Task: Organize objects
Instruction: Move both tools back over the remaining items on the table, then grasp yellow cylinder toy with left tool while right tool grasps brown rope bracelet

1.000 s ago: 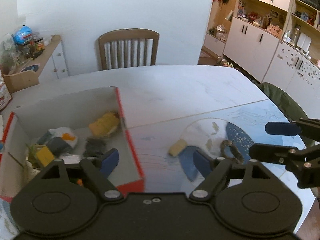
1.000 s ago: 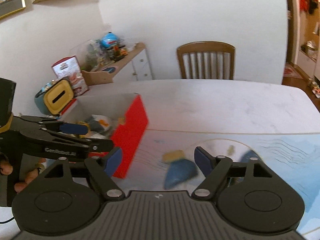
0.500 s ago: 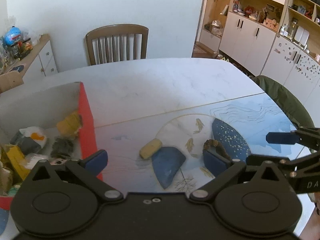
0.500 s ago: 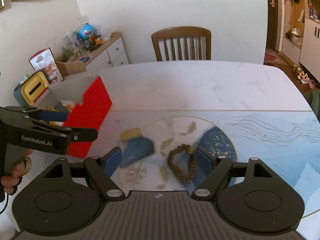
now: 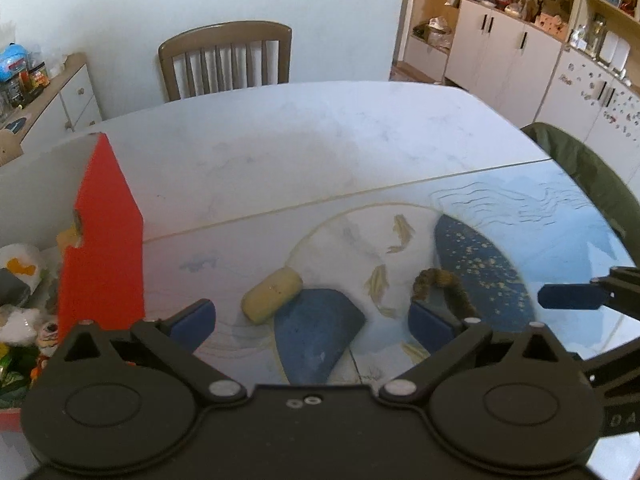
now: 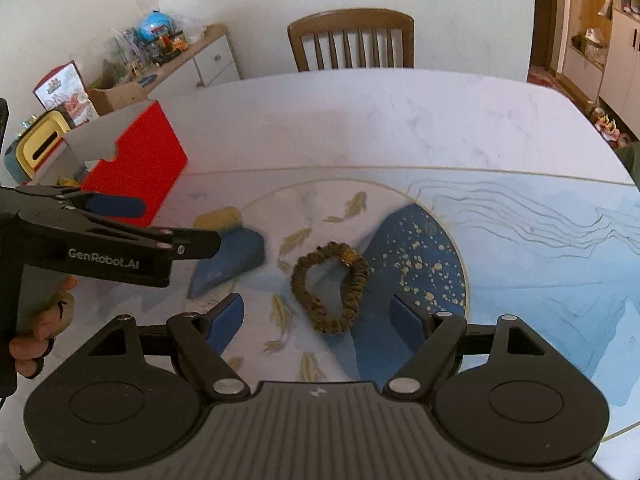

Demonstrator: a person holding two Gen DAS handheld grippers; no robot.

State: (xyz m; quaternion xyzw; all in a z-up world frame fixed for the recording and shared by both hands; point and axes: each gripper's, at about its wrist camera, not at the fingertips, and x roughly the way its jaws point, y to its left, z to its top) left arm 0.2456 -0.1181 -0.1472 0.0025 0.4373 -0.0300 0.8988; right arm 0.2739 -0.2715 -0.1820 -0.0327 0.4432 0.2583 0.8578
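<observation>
Both grippers w/ jaws apart & empty above the table (image 6: pixel 360 120): right gripper (image 6: pixel 318 314) over the brown scrunchie (image 6: pixel 330 284) on the blue mat, left gripper (image 5: pixel 312 318) near the yellow capsule (image 5: pixel 272 295), red box (image 6: pixel 148 160) w/ items at left.

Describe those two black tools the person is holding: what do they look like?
Both match: matte black plastic bodies with two round discs, angled linkage arms with silver pivot pins, and flat blue pads on the fingertips. The left gripper seen side-on from the right wrist view has a pistol-style handle and white "GenRobot.AI" lettering. The right gripper has a ribbed top. No sleeves show.
</observation>
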